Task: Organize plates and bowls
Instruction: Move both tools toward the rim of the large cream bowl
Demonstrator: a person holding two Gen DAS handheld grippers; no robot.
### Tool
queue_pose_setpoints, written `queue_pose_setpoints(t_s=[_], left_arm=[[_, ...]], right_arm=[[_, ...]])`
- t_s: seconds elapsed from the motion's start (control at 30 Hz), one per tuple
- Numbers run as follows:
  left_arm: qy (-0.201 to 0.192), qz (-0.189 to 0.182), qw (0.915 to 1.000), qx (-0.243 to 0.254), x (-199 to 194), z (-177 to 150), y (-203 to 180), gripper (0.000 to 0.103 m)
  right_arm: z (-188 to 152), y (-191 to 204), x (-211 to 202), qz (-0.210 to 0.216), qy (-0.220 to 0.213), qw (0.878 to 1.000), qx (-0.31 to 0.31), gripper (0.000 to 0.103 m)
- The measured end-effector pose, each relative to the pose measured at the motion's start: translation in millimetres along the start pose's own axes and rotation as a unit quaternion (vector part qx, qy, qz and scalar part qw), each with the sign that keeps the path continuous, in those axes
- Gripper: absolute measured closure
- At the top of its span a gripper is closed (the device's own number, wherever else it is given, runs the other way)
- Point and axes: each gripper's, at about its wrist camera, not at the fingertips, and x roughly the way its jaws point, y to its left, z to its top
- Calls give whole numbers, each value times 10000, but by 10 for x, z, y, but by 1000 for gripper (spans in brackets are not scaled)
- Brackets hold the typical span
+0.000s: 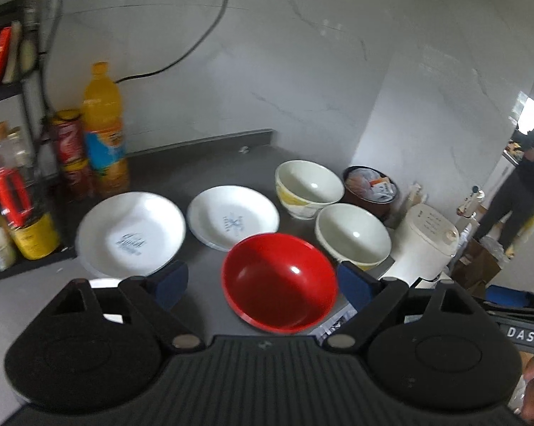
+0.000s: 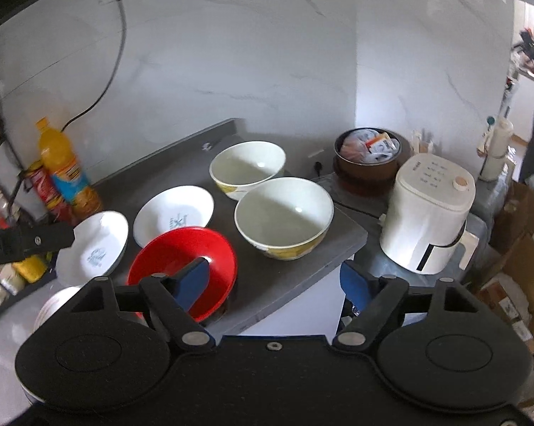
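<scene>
Altogether two white plates [image 1: 131,234], two cream bowls [image 1: 354,236] — one red bowl [image 1: 279,280].

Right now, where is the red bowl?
The red bowl sits on the grey counter nearest the cameras, in front of the small white plate, left of the nearer cream bowl.

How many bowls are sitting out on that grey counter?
3. A red bowl sits nearest, at the front. A cream bowl is just behind it to the right, and another cream bowl stands further back. The fingers may hide more at the bottom.
</scene>
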Motion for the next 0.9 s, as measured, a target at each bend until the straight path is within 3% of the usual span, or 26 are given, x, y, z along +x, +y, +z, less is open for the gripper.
queue_pose_setpoints(t_s=[0.27, 0.47, 0.73, 0.9], left_arm=[[234, -379, 9985, 312, 491, 237, -52, 15], [420, -541, 9970, 367, 784, 386, -102, 24], [593, -617, 9956, 379, 1173, 474, -241, 34], [567, -598, 9961, 303, 1432, 544, -362, 40]], right_arm=[[85, 31, 283, -144, 152, 9996, 163, 25], [133, -82, 496, -159, 230, 9990, 341, 33], [235, -365, 812, -50, 329, 9969, 711, 48], [292, -551, 1051, 1, 491, 9955, 816, 49]])
